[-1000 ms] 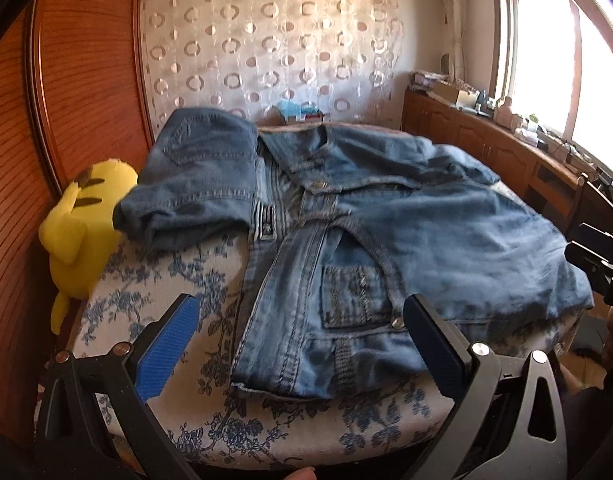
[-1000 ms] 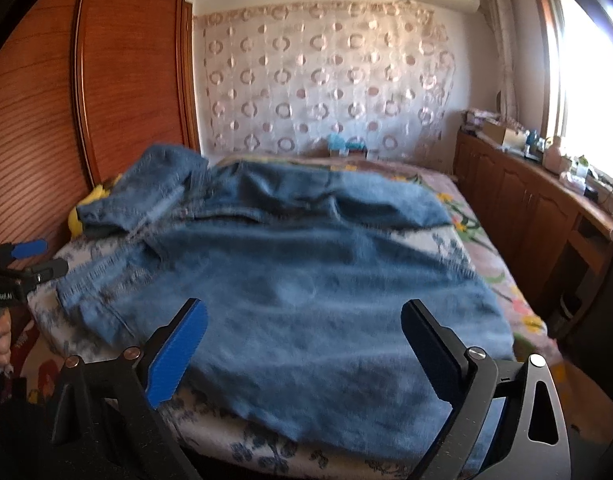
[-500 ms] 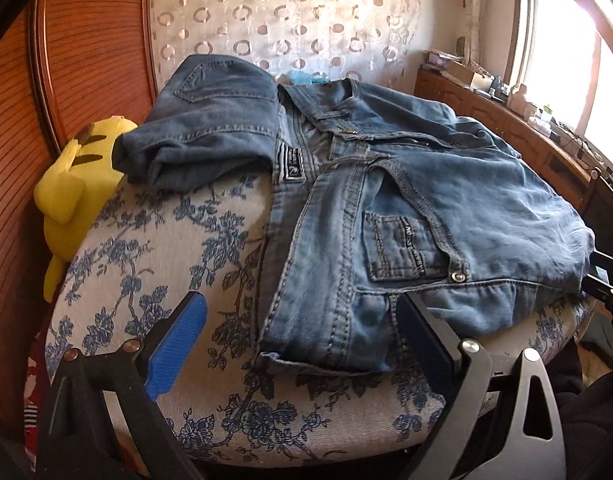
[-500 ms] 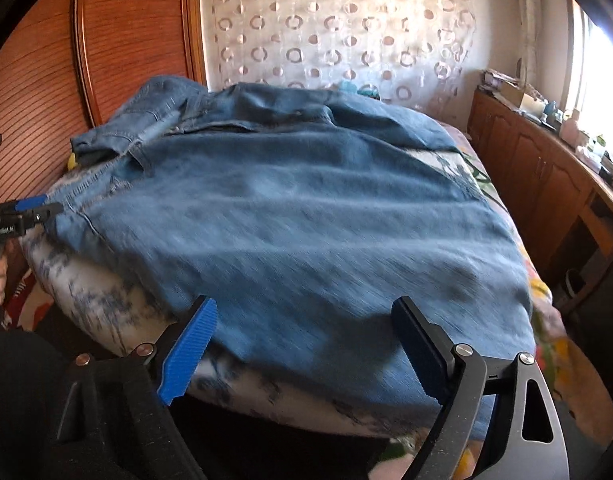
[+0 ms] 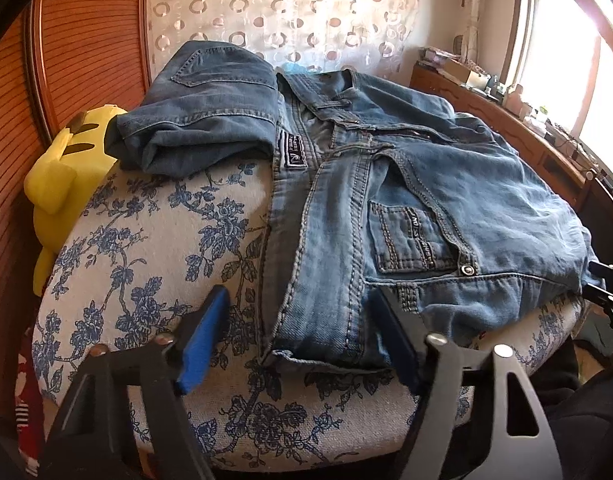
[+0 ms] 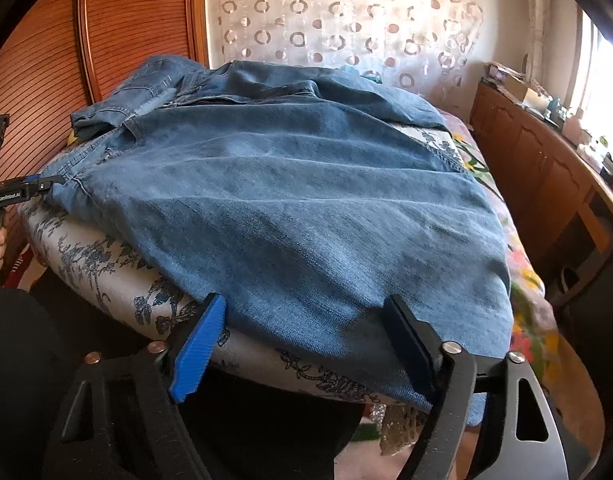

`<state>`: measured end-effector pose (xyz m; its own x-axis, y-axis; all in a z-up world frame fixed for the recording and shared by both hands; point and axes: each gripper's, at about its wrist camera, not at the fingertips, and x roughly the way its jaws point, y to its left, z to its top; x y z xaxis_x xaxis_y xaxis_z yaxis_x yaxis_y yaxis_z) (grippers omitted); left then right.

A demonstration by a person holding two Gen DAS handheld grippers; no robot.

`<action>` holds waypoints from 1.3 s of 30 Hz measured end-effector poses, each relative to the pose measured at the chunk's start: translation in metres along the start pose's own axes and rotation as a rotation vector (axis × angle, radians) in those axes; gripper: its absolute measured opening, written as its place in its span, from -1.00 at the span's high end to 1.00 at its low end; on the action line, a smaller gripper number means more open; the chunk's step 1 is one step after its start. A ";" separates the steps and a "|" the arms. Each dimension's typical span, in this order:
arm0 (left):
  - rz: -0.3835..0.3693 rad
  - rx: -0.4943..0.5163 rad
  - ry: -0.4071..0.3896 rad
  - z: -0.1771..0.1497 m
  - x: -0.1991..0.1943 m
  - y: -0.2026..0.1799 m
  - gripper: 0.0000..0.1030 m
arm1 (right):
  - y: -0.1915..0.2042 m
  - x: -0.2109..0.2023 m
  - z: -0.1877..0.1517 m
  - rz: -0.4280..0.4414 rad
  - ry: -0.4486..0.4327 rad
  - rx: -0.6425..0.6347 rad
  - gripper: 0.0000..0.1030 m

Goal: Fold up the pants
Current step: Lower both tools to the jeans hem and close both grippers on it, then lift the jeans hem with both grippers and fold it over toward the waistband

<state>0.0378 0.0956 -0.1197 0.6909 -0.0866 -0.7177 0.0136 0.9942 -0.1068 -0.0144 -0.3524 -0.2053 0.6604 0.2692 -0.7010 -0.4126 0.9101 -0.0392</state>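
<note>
While the jeans (image 5: pixel 406 200) lie spread over the flowered bed (image 5: pixel 154 240), filling the middle of both views, the left gripper (image 5: pixel 302 340) has been closing around their near waistband edge, pads not yet pressing. Low in its frame, the right gripper (image 6: pixel 306 340), narrowing too, straddles the denim edge, still unclamped.

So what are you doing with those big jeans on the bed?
A person is getting ready to fold the jeans spread on the flowered bed, with a gripper in each hand. The left gripper sits at the waistband corner, the right gripper at the near edge of a leg. Both sets of jaws have just been closing with denim between them, but they don't pinch it yet. A yellow plush toy sits beside the bed.
</note>
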 end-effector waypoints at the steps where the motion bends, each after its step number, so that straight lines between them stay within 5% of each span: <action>1: -0.007 -0.002 -0.002 0.001 0.000 0.000 -0.24 | 0.000 -0.004 -0.001 0.007 -0.004 -0.006 -0.29; 6: -0.034 0.007 0.001 0.001 -0.002 -0.001 0.00 | -0.005 0.000 -0.006 0.031 -0.010 -0.023 0.37; 8: -0.047 0.004 0.004 0.001 -0.004 0.001 0.09 | -0.012 0.010 0.000 0.009 -0.003 -0.019 0.81; 21: -0.077 0.059 -0.045 0.008 -0.043 -0.015 0.61 | -0.023 0.010 0.029 -0.008 -0.081 0.002 0.95; 39: -0.146 0.120 -0.221 0.039 -0.133 -0.040 0.69 | -0.027 -0.075 0.064 -0.073 -0.318 -0.036 0.95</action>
<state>-0.0265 0.0703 0.0071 0.8159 -0.2261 -0.5322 0.2005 0.9739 -0.1064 -0.0127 -0.3768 -0.1067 0.8498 0.2935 -0.4378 -0.3748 0.9205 -0.1104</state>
